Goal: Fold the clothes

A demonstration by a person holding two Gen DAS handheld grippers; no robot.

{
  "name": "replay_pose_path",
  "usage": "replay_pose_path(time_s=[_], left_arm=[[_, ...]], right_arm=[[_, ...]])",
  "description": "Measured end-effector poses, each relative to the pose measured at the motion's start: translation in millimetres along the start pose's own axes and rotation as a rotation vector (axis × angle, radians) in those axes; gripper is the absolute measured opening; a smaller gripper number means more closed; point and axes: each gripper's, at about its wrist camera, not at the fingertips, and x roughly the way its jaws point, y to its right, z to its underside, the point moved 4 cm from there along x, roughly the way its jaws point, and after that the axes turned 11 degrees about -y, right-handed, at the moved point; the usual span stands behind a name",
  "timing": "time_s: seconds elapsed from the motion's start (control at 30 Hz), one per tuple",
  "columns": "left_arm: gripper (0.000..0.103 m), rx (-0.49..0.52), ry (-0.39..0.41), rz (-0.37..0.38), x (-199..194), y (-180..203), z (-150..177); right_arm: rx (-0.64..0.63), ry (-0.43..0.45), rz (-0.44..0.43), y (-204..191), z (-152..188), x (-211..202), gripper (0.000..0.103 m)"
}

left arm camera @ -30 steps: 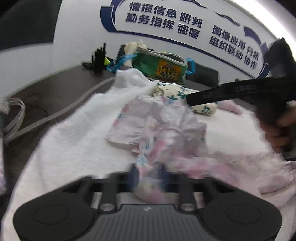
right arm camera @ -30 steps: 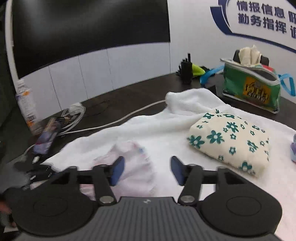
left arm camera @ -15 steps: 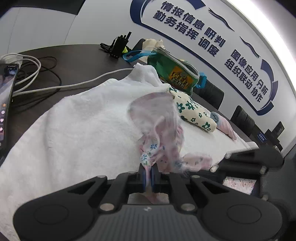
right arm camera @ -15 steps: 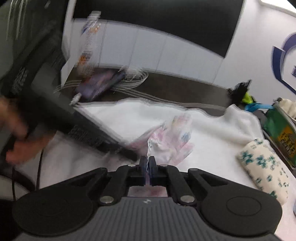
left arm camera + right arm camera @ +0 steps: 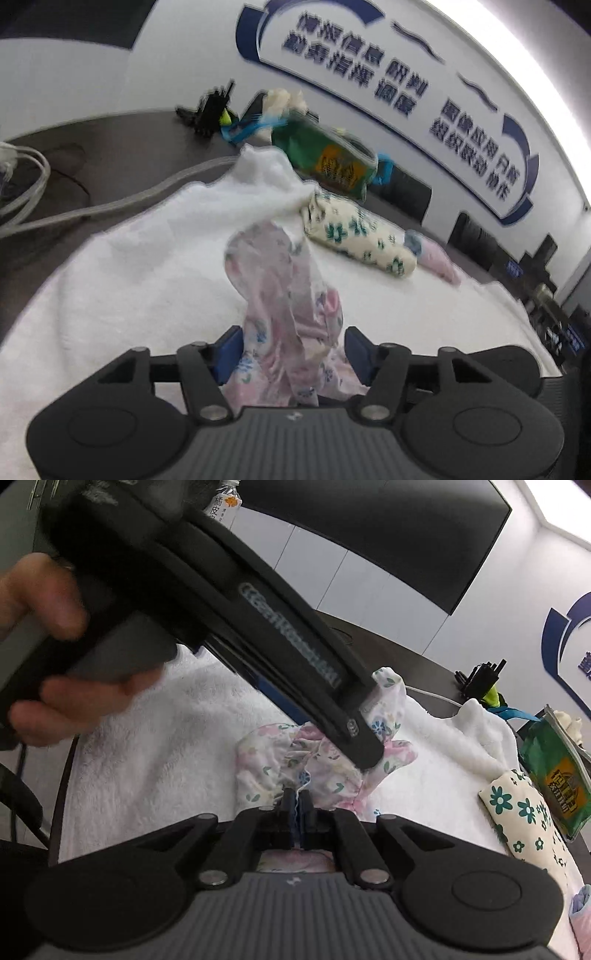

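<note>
Left gripper (image 5: 291,354): fingers spread, blue pads (image 5: 229,352) well apart. The pink floral garment (image 5: 288,317) lies bunched in the gap between them; neither pad visibly presses it. View is motion-blurred.

Right gripper (image 5: 296,805): fingers pressed together, pinching a thin edge of the same garment (image 5: 295,760); blue pad faces just visible either side of the cloth.

Garment location: on the white towel (image 5: 147,266) that covers the near part of the dark table (image 5: 122,147). It sits near the middle of the towel, crumpled, part of it raised in a loose peak. In the right wrist view the left gripper's black fingers (image 5: 295,664) cross the frame diagonally and end over the garment; whether they touch it cannot be told from here. A hand (image 5: 48,657) grips that tool's handle at the left edge of this view.

Other items:
- Folded cream cloth with green flowers (image 5: 358,236), toward the far right side of the towel, apart from the garment.
- A small pink and blue piece (image 5: 432,254) just beyond it.
- Green packet (image 5: 325,162) on the table at the towel's far edge, with a blue strap (image 5: 251,127) beside it.
- Black object (image 5: 210,110) near the table's far edge; type unclear.
- White cable (image 5: 110,206) running along the table past the towel's left edge.
- Wall with blue lettering (image 5: 369,77) behind the table.
</note>
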Motion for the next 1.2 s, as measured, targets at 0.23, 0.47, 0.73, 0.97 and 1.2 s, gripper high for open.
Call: replay_pose_path(time_s=[0.23,0.47,0.73,0.97,1.2], left_arm=[[0.006,0.006,0.024,-0.038,1,3,9],[0.005,0.372,0.255,-0.184,-27,132,1],[0.011,0.748,0.113,-0.160,59,265,92],[0.064,0.687,0.082,-0.028,80,281,119],[0.064,0.550,0.070,0.301,-13,241,99]], right_arm=[[0.154,0.025,-0.005,27,13,-45,0.032],[0.625,0.109,0.172,98,94,-125,0.050],[1.189,0.190,0.294,139,222,-186,0.050],[1.274,0.173,0.313,129,271,-187,0.050],[1.274,0.242,0.271,125,274,-191,0.051]])
